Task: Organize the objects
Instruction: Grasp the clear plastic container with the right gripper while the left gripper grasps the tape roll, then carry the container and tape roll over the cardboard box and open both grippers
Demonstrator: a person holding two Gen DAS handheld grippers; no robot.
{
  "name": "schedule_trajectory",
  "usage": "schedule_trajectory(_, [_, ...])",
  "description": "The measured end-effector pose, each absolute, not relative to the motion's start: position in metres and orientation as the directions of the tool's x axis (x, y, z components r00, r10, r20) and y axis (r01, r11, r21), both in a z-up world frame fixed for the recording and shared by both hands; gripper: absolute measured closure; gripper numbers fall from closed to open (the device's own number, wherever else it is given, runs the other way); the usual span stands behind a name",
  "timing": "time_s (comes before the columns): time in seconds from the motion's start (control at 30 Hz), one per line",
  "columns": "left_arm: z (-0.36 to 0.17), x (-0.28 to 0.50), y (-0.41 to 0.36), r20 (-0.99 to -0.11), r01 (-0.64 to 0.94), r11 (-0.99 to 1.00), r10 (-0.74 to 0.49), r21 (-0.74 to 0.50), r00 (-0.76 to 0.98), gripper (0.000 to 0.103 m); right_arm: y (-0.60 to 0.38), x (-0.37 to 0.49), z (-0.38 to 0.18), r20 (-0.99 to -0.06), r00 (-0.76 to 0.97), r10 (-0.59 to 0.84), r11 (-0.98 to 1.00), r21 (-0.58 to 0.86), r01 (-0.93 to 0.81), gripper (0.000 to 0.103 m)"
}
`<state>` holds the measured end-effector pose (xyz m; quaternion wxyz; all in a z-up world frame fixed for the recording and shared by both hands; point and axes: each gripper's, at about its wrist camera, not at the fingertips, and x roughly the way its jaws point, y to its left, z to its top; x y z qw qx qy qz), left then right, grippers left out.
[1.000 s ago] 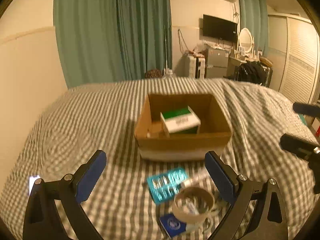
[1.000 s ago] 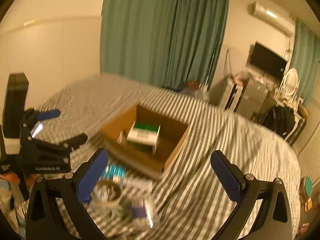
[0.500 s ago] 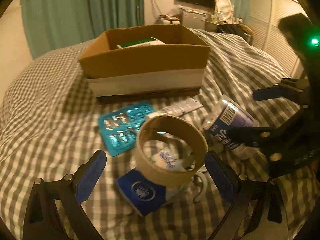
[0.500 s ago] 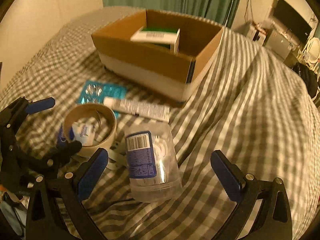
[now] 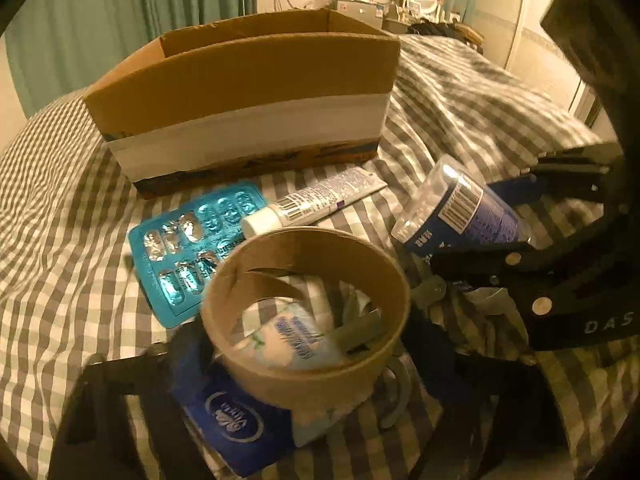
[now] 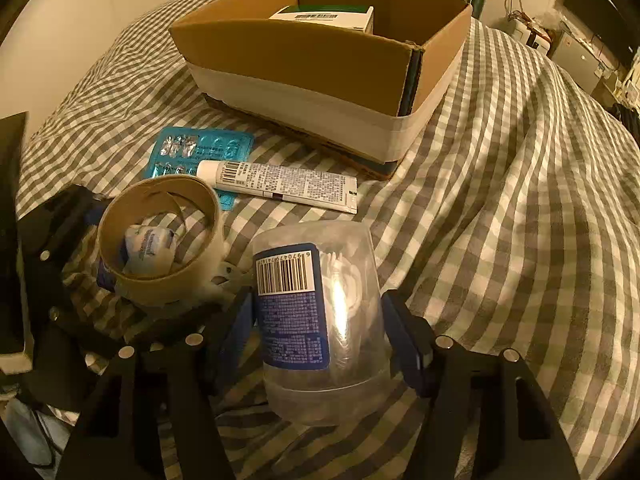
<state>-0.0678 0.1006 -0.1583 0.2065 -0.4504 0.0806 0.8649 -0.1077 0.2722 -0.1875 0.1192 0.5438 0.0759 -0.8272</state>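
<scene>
Right wrist view: right claw (image 6: 318, 330) straddles a clear jar (image 6: 320, 320) lying on its side on the bed (image 6: 500, 200). Blue pads sit against both jar walls, one at 9, one at 3; jaws have just been closing, and they now pinch the jar. Jar has a blue barcode label and white contents that I can't identify.

Tape roll (image 6: 160, 240) at 9 o'clock from the jar, standing on its edge ring, a small white packet (image 6: 148, 248) inside the core. Left claw's black frame wraps around the roll from the far left. White tube (image 6: 280, 186) lies at 12 of the jar, cap pointing to 9. Teal blister pack (image 6: 200, 152) just past the tube, its near edge under the cap end. Box (image 6: 320, 52) at 12, open top, a green and white carton (image 6: 324, 16) inside it.

Left wrist view: left claw (image 5: 308, 356) is around the tape roll (image 5: 304, 320). One blue pad at 9 of the roll, the other at 3, both right at the cardboard wall; jaws have just been closing. View is blurred there, looks like contact on both sides. Roll rests on a blue sachet (image 5: 236, 416). Blister pack (image 5: 192, 248) at 10 of the roll, tube (image 5: 312, 200) at 12, box (image 5: 248, 104) behind both. Jar (image 5: 460, 208) at 2 of the roll with the right claw's black arms over it.
</scene>
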Motion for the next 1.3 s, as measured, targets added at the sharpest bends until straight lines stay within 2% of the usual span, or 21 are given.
schedule_trajectory(0.23, [-0.14,-0.052,0.09,-0.785,-0.426,-0.903,0.308,-0.063,-0.537,0.023,0.268,-0.099,-0.177,-0.901,-0.422,-0.1,-0.959,-0.025,0.281,0.04])
schedule_trajectory(0.57, [-0.064,-0.042,0.068,-0.688,-0.387,-0.922,0.29,-0.015,-0.665,0.023,0.268,-0.078,-0.123,-0.837,-0.531,-0.135,-0.963,-0.014,0.268,0.04])
schedule_trajectory(0.7, [-0.022,-0.066,0.054,-0.65,-0.353,-0.935,0.275,-0.01,-0.709,0.023,0.257,-0.08,-0.091,-0.799,-0.586,-0.138,-0.957,-0.045,0.286,0.04])
schedule_trajectory(0.83, [0.019,-0.103,0.039,-0.603,-0.303,-0.952,0.27,-0.048,-0.751,0.023,0.248,-0.092,-0.042,-0.723,-0.676,-0.142,-0.955,-0.081,0.287,0.04])
schedule_trajectory(1.0, [0.056,-0.152,0.039,-0.536,-0.267,-0.963,0.238,-0.023,-0.81,0.023,0.252,-0.124,0.011,-0.626,-0.762,-0.168,-0.97,-0.035,0.243,0.04])
schedule_trajectory(1.17, [0.05,-0.208,0.042,-0.536,-0.257,-0.965,0.246,-0.055,-0.807,0.023,0.26,-0.173,0.031,-0.583,-0.798,-0.153,-0.983,0.005,0.185,0.04])
schedule_trajectory(1.3, [0.01,-0.252,0.054,-0.59,-0.253,-0.966,0.239,-0.062,-0.771,0.023,0.268,-0.217,0.016,-0.604,-0.784,-0.142,-0.989,0.048,0.142,0.04])
